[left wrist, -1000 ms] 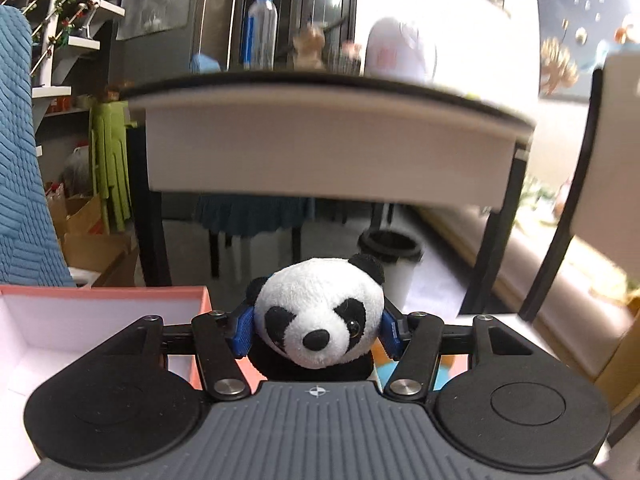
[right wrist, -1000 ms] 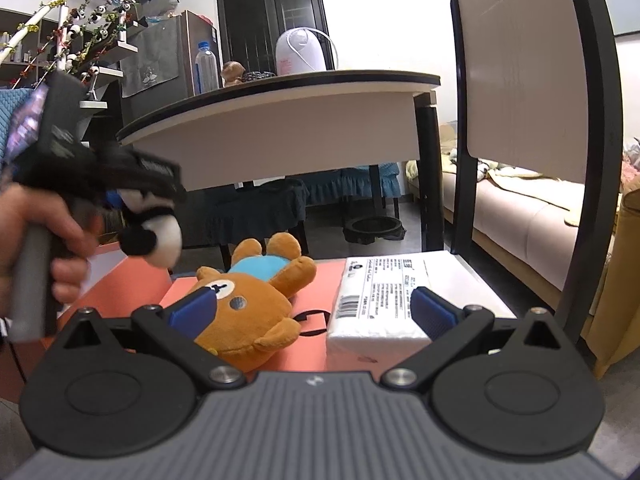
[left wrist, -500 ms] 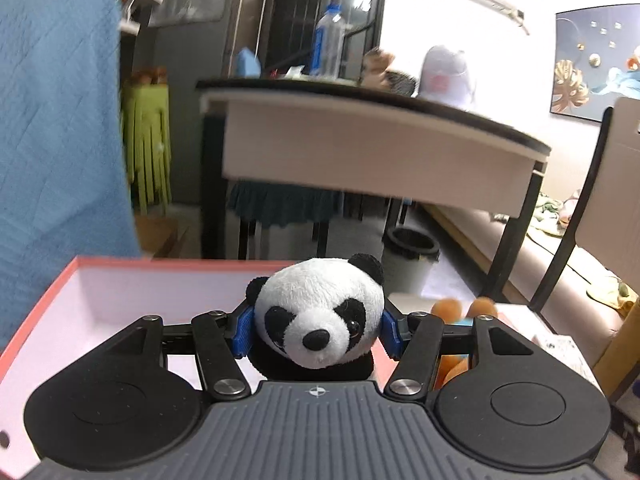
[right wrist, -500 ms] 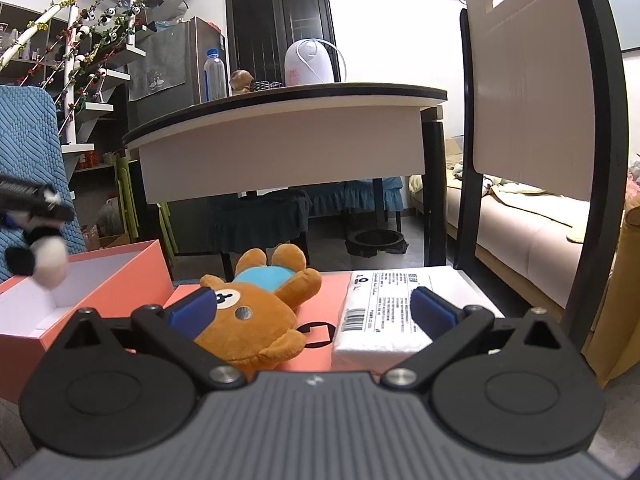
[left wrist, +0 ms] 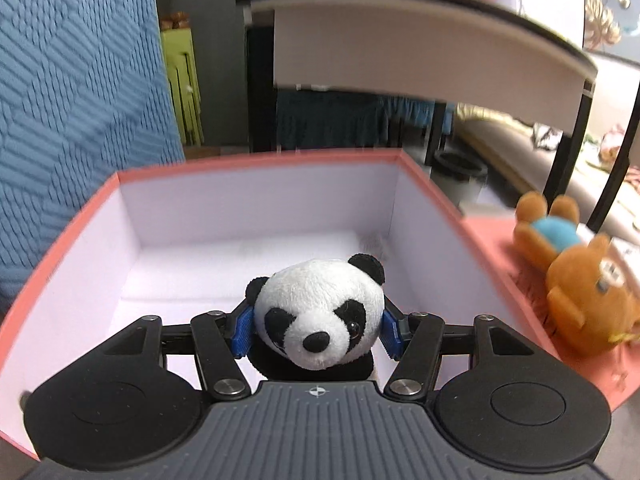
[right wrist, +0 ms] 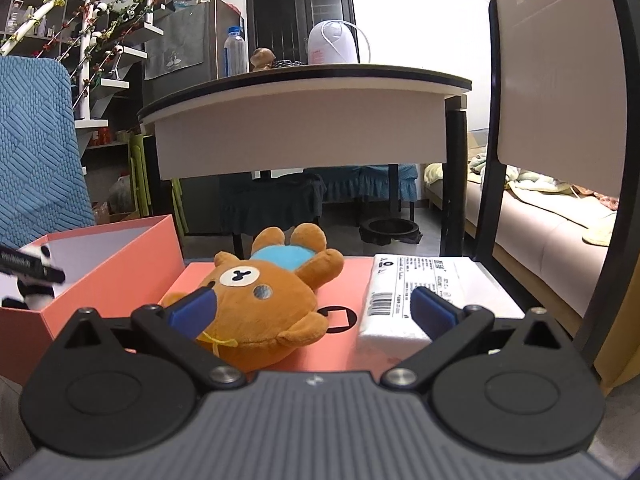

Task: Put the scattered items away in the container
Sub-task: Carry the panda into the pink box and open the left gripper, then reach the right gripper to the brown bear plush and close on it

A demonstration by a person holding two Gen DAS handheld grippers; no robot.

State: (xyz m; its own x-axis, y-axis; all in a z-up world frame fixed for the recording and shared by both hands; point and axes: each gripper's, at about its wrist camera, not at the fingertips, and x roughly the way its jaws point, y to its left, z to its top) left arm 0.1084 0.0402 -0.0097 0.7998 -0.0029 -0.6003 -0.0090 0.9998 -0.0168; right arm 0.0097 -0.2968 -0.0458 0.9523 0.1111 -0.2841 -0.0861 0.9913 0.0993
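Note:
My left gripper (left wrist: 318, 330) is shut on a plush panda (left wrist: 320, 316), whose head faces the camera. It hangs over the open salmon-pink box (left wrist: 256, 162) with a white inside. The box (right wrist: 120, 276) also shows at the left of the right wrist view, with the panda (right wrist: 34, 300) at its edge. My right gripper (right wrist: 312, 306) is open, low over a brown teddy bear (right wrist: 264, 292) lying on its back on the pink lid (right wrist: 340, 344). A white tissue pack (right wrist: 404, 292) lies to the bear's right. The bear (left wrist: 580, 280) lies to the right of the box.
A blue textured chair back (left wrist: 76, 92) rises just left of the box. A chair (right wrist: 552, 92) with black frame stands at the right. Beyond are a dark-topped table (right wrist: 304, 96), a black bin (right wrist: 390, 232) on the floor and a sofa (right wrist: 540, 232).
My left gripper has carried the panda leftward and tilted down, so it now hangs over the box's inside. My right gripper has kept still above the bear.

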